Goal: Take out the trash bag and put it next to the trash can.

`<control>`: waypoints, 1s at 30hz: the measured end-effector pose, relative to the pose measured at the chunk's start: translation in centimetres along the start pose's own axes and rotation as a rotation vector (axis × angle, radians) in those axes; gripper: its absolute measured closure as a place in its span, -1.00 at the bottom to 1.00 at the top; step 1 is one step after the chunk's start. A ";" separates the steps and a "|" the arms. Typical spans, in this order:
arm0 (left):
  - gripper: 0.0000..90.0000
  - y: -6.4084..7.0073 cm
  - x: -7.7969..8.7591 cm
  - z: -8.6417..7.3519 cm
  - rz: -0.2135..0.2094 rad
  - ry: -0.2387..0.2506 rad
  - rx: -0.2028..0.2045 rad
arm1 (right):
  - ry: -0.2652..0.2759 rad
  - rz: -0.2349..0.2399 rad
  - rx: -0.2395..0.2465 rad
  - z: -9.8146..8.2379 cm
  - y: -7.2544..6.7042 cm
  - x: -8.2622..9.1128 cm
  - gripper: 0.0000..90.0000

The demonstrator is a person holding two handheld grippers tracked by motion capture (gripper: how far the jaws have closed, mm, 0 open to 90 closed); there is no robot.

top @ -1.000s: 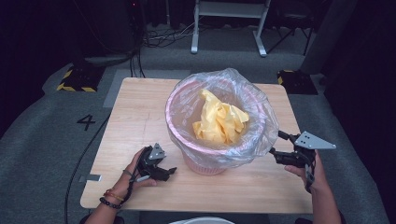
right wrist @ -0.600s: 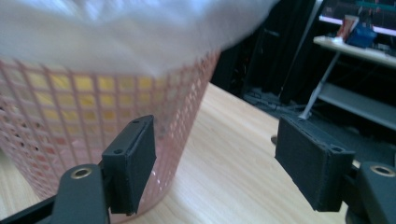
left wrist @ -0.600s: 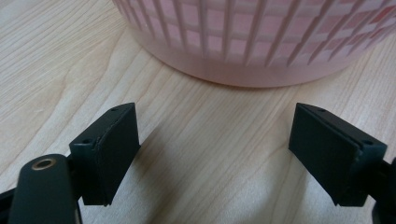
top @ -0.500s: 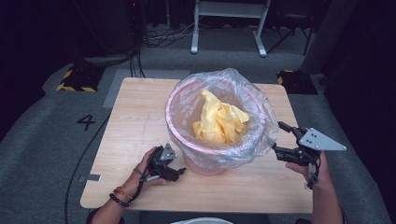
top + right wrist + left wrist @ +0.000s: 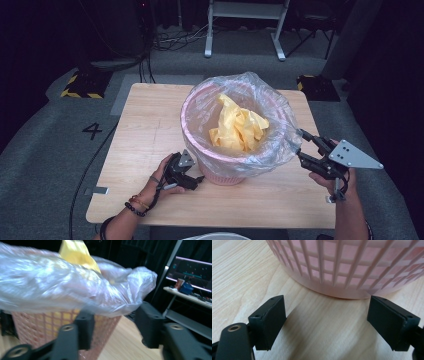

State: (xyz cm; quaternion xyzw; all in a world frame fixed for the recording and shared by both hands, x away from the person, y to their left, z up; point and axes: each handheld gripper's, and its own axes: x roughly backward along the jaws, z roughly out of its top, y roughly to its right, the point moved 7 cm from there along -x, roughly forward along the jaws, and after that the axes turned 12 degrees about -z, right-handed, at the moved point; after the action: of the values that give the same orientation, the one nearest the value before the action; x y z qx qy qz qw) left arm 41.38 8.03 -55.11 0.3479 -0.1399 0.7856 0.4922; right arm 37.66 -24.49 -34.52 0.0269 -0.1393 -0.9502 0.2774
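Pink plastic lattice waste basket [image 5: 220,172] stands near the middle of the pale wooden table [image 5: 145,125], lined with a clear plastic bag [image 5: 270,110] whose top puffs out and folds down over the basket's rim. Crumpled yellow material [image 5: 239,127] lies inside the bag, rising a little above the rim.

Low at the basket's near left side, the left gripper [image 5: 194,181] is held just above the tabletop by a hand [image 5: 159,182] with bead bracelets on the wrist. Its jaws stand wide apart, holding nothing, and in the left gripper view they point at the basket's rounded base [image 5: 342,291], which sits a short way beyond them, not touching.

At the basket's right side, the right gripper [image 5: 301,145] is raised to rim height. Its jaws are spread wide with nothing between them, and in the right gripper view the bag's overhanging fold [image 5: 117,307] hangs just in front of them; whether the tips touch the plastic I cannot tell.
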 end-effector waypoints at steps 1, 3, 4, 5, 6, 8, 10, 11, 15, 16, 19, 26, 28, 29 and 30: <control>-0.66 -0.2 -0.2 0.2 0.005 -0.003 0.001 | 0.023 -0.010 0.014 0.6 0.1 0.2 0.42; -0.66 -0.2 -0.2 0.3 0.006 -0.002 0.003 | 0.024 -0.017 0.016 0.7 0.1 0.3 0.43; -0.66 -0.2 -0.3 0.3 0.008 -0.003 0.004 | 0.027 -0.020 0.019 0.9 0.2 0.3 0.44; -0.65 -0.2 -0.2 0.3 0.012 -0.001 -0.001 | 0.038 -0.028 0.022 1.1 0.4 0.5 0.54; -0.64 -0.2 -0.2 0.3 0.015 0.000 -0.002 | 0.042 -0.031 0.020 1.2 0.4 0.6 0.56; -0.62 -0.1 0.1 0.2 0.012 0.004 -0.006 | 0.053 -0.028 0.019 1.4 0.3 0.7 0.66; -0.64 0.1 0.8 0.1 0.014 0.019 -0.021 | 0.056 -0.040 0.027 1.5 0.3 0.8 0.68; -0.64 0.1 0.8 0.1 0.014 0.019 -0.021 | 0.056 -0.040 0.027 1.5 0.3 0.8 0.68; -0.64 1.2 4.8 1.1 0.016 0.146 -0.012 | 0.073 -0.040 0.029 1.8 0.3 1.1 0.84; -0.64 1.2 4.8 1.1 0.016 0.146 -0.012 | 0.073 -0.040 0.029 1.8 0.3 1.1 0.84; -0.63 2.8 8.6 2.5 0.030 0.275 -0.024 | 0.088 -0.050 0.029 2.4 0.1 1.4 0.88; -0.43 5.8 12.3 4.6 -0.012 0.411 -0.079 | 0.090 -0.050 0.053 3.0 -0.6 1.3 0.88; -0.41 6.5 12.7 5.3 -0.021 0.429 -0.092 | 0.093 -0.047 0.056 3.1 -0.9 1.1 0.88; -0.41 6.7 12.8 5.5 -0.032 0.432 -0.094 | 0.095 -0.045 0.057 3.2 -0.9 1.1 0.88; -0.46 7.0 12.7 5.9 -0.042 0.438 -0.093 | 0.097 -0.041 0.055 3.2 -1.0 1.0 0.88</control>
State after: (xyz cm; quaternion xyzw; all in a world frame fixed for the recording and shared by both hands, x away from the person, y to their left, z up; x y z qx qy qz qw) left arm 34.20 10.01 -41.33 0.1487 -0.0584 0.8246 0.5426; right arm 35.88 -23.37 -31.73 0.0832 -0.1513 -0.9491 0.2635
